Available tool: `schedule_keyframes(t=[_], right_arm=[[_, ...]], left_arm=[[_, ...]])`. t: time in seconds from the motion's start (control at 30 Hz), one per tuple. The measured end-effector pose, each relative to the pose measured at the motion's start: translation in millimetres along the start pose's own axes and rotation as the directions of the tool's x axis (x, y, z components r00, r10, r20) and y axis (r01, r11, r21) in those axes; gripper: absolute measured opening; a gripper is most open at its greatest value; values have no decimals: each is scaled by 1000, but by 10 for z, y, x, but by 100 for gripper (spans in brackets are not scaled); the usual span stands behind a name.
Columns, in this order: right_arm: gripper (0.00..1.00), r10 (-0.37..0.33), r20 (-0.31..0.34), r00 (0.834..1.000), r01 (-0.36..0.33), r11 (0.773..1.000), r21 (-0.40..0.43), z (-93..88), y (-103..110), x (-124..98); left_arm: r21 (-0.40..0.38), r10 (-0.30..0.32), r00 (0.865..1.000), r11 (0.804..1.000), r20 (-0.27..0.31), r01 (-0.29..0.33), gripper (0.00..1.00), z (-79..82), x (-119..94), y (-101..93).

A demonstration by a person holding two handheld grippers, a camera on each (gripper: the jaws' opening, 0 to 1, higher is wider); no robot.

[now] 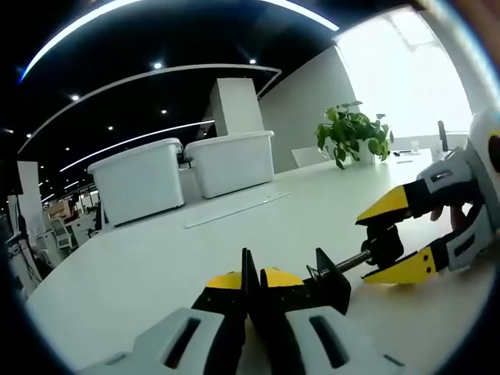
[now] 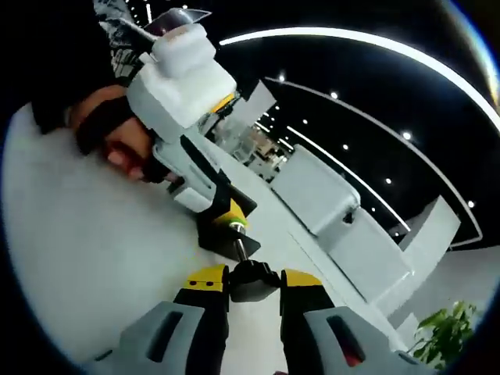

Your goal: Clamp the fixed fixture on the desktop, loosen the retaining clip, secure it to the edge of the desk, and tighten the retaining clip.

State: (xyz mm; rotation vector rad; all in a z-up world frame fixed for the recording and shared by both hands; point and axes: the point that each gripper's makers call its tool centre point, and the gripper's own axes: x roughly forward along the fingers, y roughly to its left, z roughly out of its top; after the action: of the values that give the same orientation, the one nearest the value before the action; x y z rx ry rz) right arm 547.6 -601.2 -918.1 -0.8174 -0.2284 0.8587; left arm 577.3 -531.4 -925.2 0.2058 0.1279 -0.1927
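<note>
Black metal clamp [image 1: 324, 281], threaded rod and knob [image 2: 251, 280], on smooth white desk [image 1: 156, 266].

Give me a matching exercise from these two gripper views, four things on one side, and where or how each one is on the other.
Things:
1. left claw
2. right claw
3. white bins
4. potted plant

Descriptions:
A. at the far end of the table by the bright window
B. shut on the clamp body
C. side by side on the table
D. closed around the black screw knob

Pairs: 1-B, 2-D, 3-C, 4-A
</note>
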Motion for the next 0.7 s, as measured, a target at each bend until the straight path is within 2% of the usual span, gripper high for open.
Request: schedule_keyframes(t=[0.1, 0.17, 0.2, 0.23, 0.3, 0.33, 0.4, 0.47, 0.5, 0.53, 0.57, 0.63, 0.7], right_arm=[[24, 8, -16, 1000, -8, 999, 32, 19, -28, -33], [24, 35, -34, 999, -33, 997, 75, -48, 0, -8], [25, 49, -50, 998, -42, 991, 130, -40, 18, -37], [27, 63, -49, 997, -53, 981, 188, -9, 20, -54], [30, 100, -50, 994, -78, 940, 331, 38, 33, -93], [31, 107, -51, 993, -82, 927, 366, 45, 21, -98], [31, 122, -49, 991, -86, 883, 462, 67, -34, -123], [34, 143, -43, 989, -90, 800, 594, 86, -41, -153], [34, 146, -38, 989, -83, 734, 674, -62, -79, -53], [34, 156, -32, 987, -84, 683, 726, -103, -82, -35], [34, 161, -29, 986, -82, 638, 765, -145, -89, -21], [32, 169, -22, 985, -80, 570, 818, -153, -131, -37], [32, 182, -12, 983, -77, 476, 876, -224, -58, -10]], left_arm=[[1, 1, 1000, 1000, 0, -1, 7, 3, 3, 3], [2, 1, 1000, 1000, 0, -1, 7, 6, 2, 2], [1, 1, 1000, 1000, 0, -1, 7, 9, -2, 3], [0, 1, 1000, 1000, 0, -1, 7, 12, -3, 4], [0, 1, 1000, 1000, 0, -1, 7, 16, -7, 4], [0, 1, 1000, 1000, 0, -1, 7, 19, -10, 3], [0, 0, 1000, 1000, 1, 0, 7, 23, -15, 2], [-1, 1, 1000, 1000, 1, -1, 7, 26, -19, 2], [-1, 0, 1000, 1000, 1, 0, 7, 27, -20, 3], [-2, 0, 1000, 1000, 1, 0, 7, 27, -22, 2], [-2, 0, 1000, 1000, 1, 0, 7, 28, -23, 3], [-2, 0, 1000, 1000, 1, 0, 7, 28, -24, 2], [-2, 0, 1000, 1000, 1, 0, 7, 27, -24, 3]])
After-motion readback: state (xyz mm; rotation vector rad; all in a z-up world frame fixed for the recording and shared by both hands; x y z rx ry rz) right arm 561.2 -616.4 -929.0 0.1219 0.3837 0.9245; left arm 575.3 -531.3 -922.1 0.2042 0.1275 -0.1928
